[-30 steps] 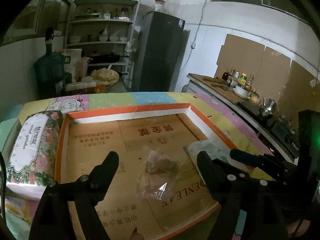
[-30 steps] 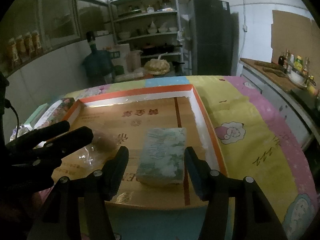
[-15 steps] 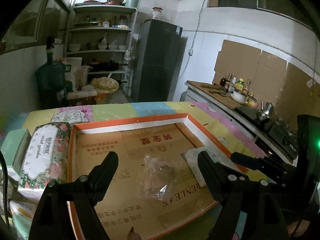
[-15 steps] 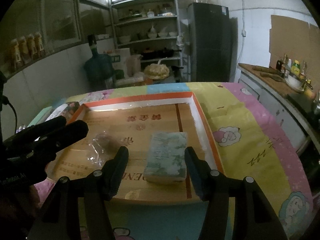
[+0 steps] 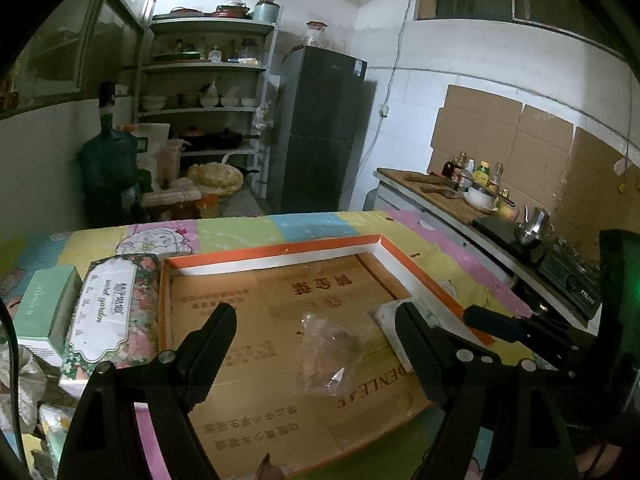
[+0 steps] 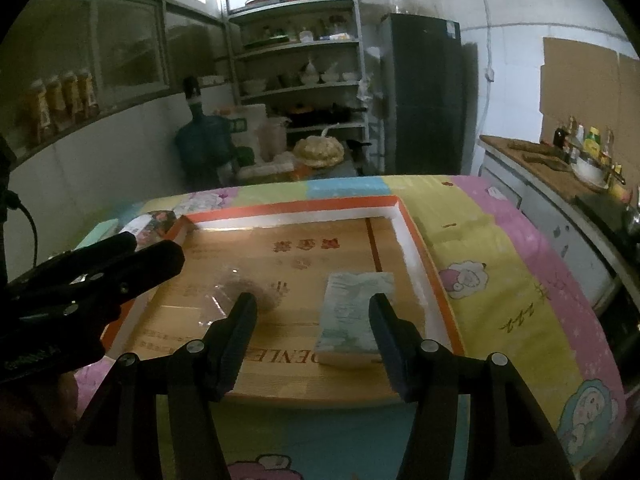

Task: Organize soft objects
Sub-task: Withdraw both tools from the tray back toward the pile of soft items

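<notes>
My left gripper (image 5: 312,338) and right gripper (image 6: 312,320) hover with jaws spread, empty, above the tray (image 6: 416,236) holding a plastic bag (image 5: 324,356) and tissue pack (image 6: 352,312).

A crumpled clear plastic bag (image 5: 326,354) lies mid-tray (image 5: 276,251); a pale green tissue pack (image 6: 354,312) lies flat beside the tray's right wall.

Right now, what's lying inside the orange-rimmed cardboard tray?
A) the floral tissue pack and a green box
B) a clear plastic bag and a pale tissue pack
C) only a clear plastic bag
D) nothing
B: the clear plastic bag and the pale tissue pack both lie on the floor of the tray, the pack nearer its right wall; the floral tissue pack sits outside the tray's left edge.
</notes>
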The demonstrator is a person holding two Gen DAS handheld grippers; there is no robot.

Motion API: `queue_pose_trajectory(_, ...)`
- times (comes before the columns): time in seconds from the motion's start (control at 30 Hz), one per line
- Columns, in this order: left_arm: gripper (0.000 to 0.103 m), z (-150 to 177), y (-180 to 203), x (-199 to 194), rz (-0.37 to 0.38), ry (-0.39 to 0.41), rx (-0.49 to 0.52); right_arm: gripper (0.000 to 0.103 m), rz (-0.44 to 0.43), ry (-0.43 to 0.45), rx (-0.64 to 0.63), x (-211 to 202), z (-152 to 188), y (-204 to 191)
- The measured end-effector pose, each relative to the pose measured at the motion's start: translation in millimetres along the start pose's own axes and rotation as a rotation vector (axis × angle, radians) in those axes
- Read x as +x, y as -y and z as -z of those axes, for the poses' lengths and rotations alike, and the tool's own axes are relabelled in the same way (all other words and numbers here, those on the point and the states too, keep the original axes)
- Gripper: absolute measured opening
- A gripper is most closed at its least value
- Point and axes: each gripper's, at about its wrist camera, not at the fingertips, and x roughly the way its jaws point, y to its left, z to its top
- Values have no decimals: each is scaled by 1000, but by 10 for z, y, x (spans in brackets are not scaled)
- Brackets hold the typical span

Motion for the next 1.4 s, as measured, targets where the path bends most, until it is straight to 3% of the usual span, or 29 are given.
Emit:
queue_pose_trajectory(0.67, 81, 11, -283, -322, -47, 30, -6, 60, -34, 34, -39, -150, -21, -404)
queue_pose_trajectory(1.4, 81, 120, -903, -696, -121, 48, -58, 60, -104, 25, -67, -81, 6, -957)
